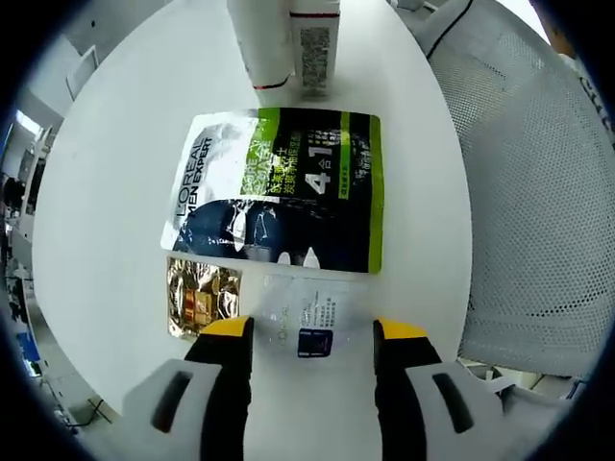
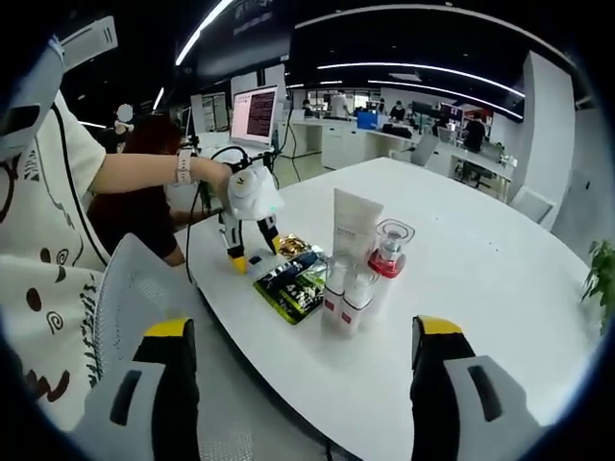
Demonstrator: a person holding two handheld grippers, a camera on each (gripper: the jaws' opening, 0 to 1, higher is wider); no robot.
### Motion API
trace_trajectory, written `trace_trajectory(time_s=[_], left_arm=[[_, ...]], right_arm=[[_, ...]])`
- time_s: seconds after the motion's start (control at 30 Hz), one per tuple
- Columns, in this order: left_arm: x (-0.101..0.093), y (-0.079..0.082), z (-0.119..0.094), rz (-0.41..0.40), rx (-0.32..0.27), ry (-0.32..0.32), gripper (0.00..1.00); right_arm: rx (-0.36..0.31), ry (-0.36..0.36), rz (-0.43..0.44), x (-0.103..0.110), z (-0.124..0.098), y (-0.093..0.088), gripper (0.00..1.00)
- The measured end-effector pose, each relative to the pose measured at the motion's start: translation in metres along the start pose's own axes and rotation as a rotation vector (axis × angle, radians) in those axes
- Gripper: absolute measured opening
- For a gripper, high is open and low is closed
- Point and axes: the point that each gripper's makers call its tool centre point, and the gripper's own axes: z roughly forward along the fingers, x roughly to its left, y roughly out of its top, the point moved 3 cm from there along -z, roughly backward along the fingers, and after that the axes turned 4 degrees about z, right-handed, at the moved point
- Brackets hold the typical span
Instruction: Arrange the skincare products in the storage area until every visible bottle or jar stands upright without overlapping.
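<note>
Left gripper (image 1: 310, 336), jaws apart, straddles the clear sachet (image 1: 306, 312): thin, limp, slippery, best pinched by an edge; right gripper (image 2: 306, 341) gapes empty

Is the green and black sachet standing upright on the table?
No, the green and black sachet lies flat on the white table, in front of the open left gripper.
</note>
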Motion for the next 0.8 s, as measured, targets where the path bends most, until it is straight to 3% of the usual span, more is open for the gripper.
trace_trajectory(time_s=[0.47, 0.63, 0.8], left_arm=[[-0.002, -0.002, -0.004, 0.003, -0.002, 0.021, 0.44], [-0.001, 0.007, -0.020, -0.061, -0.105, 0.070, 0.45], [-0.007, 0.012, -0.034, -0.091, -0.163, 0.112, 0.48]], right_arm=[[-0.006, 0.006, -0.019, 0.001, 0.000, 0.003, 0.93], [-0.009, 0.005, -0.014, -0.002, 0.002, 0.004, 0.93], [-0.004, 0.014, -0.019, -0.001, 0.006, 0.004, 0.95]])
